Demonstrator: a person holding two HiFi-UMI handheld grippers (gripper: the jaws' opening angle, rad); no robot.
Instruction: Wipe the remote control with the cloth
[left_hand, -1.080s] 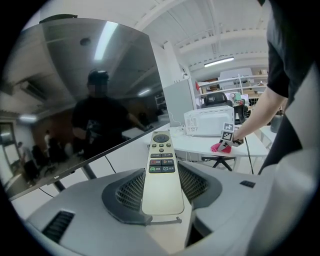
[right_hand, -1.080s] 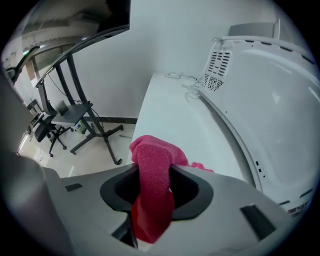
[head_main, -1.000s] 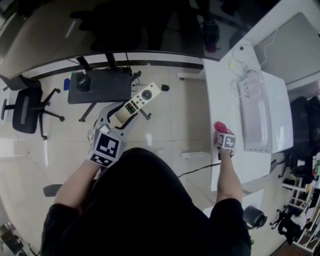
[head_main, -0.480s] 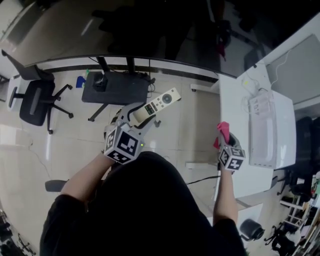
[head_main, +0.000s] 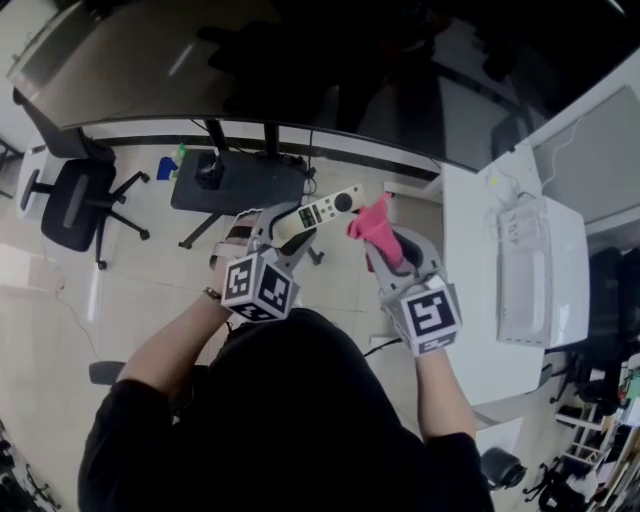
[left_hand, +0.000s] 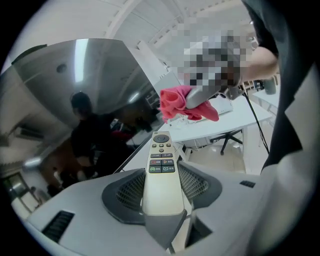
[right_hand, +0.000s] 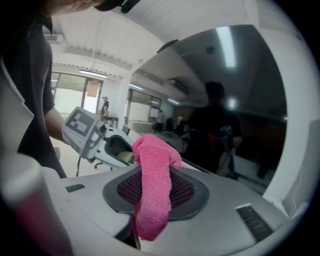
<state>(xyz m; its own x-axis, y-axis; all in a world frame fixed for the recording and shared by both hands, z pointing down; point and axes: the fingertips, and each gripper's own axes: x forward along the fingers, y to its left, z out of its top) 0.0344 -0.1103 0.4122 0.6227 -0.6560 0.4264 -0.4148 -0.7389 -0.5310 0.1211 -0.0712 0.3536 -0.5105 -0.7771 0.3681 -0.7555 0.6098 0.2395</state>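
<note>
A cream remote control with dark buttons sticks out forward from my left gripper, which is shut on its lower end; in the left gripper view the remote lies between the two pads, buttons up. My right gripper is shut on a pink cloth. Its jaws have just been closing with the cloth between them. The cloth hangs over the pads and bunches above them. The cloth's bunched end is right beside the remote's far tip; whether they touch I cannot tell. Both are held in the air over the floor.
A white table stands at the right with a white box-like device and cables on it. On the floor to the left are a black office chair and a dark stand. A dark glossy panel runs across the top.
My right gripper has lifted off the white table with the pink cloth and swung left and up to the remote's tip. My left gripper has rolled a little, still holding the remote.
</note>
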